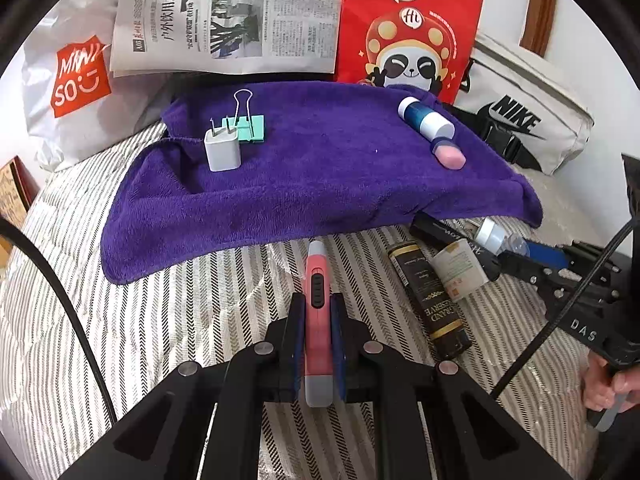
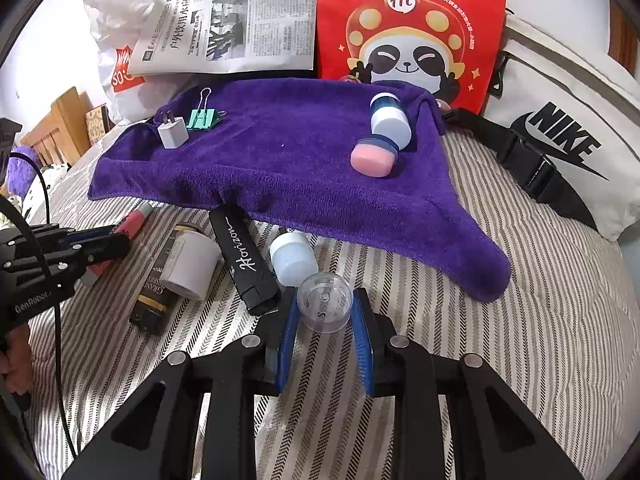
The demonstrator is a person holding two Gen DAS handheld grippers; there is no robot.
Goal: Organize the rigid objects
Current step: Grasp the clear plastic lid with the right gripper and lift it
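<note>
My left gripper is shut on a pink utility knife with a black slider, its tip pointing at the purple towel. In the right wrist view my right gripper is shut on a small bottle, its blue pads pressing the clear cap. On the towel lie a white charger plug, a green binder clip, a blue-and-white bottle and a pink case.
On the striped bedding beside the right gripper lie a black Horizon box, a white roll and a black-and-gold box. Behind the towel stand a newspaper, a red paper bag, a white Miniso bag and a Nike bag.
</note>
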